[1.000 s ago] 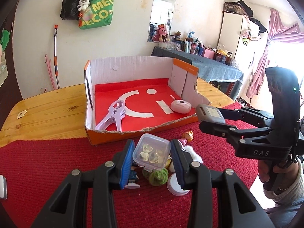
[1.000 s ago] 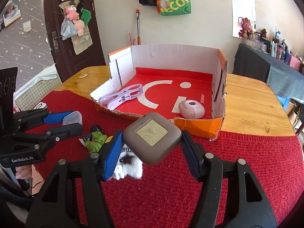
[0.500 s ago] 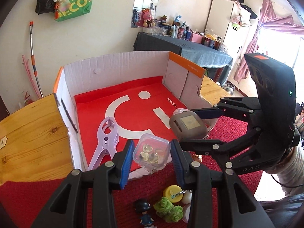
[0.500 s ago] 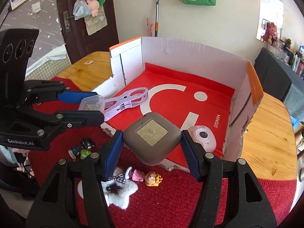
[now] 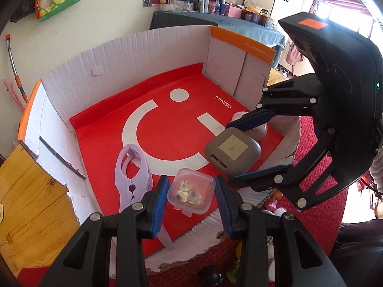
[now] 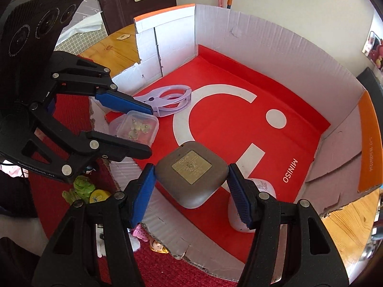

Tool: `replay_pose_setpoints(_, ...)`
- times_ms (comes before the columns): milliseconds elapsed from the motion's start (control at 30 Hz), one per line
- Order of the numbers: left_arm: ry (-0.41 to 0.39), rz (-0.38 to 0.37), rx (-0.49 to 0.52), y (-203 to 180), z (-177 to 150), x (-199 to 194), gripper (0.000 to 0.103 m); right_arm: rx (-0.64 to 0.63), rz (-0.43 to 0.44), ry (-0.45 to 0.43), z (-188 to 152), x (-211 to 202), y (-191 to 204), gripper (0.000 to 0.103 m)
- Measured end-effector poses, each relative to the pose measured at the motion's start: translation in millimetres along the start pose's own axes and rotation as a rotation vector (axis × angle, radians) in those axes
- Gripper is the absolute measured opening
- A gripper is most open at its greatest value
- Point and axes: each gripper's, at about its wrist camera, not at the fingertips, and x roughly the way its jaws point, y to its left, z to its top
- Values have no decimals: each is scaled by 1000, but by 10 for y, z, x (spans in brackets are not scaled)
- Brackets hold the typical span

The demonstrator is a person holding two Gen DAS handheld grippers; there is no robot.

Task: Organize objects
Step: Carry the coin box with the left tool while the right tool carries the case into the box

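My left gripper (image 5: 191, 198) is shut on a small clear plastic box (image 5: 190, 190) with pale bits inside, held over the front edge of the open cardboard box (image 5: 134, 55) with its red floor. My right gripper (image 6: 190, 181) is shut on a brown rounded square case (image 6: 191, 171), also over the red floor near the front right. In the left wrist view the brown case (image 5: 232, 149) hangs in the right gripper (image 5: 244, 150) just beyond the clear box. A lilac clip (image 5: 132, 169) and a pale pink round device (image 6: 251, 205) lie inside the cardboard box.
Small toys lie on the red cloth (image 6: 167, 270) before the box: a green figure (image 6: 80, 189), a yellow disc (image 6: 98, 196), a pink doll (image 6: 158, 241). The wooden table (image 5: 31, 191) shows on the left. Cardboard walls stand tall at the back and sides.
Both grippers have carried their loads forward from above the red cloth to over the box floor, tilting further down. The toys have dropped behind the front wall.
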Motion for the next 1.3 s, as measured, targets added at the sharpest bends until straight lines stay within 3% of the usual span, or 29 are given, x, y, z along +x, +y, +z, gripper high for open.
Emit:
replay_pose_setpoints(667,165,-33,193,-55,110,365,41,-78,67,115,54,241,-114,60)
replay_pose_setpoints(1300,165,-46,211,-40,104,382,41,-85,77,135,-27,295,-164,60)
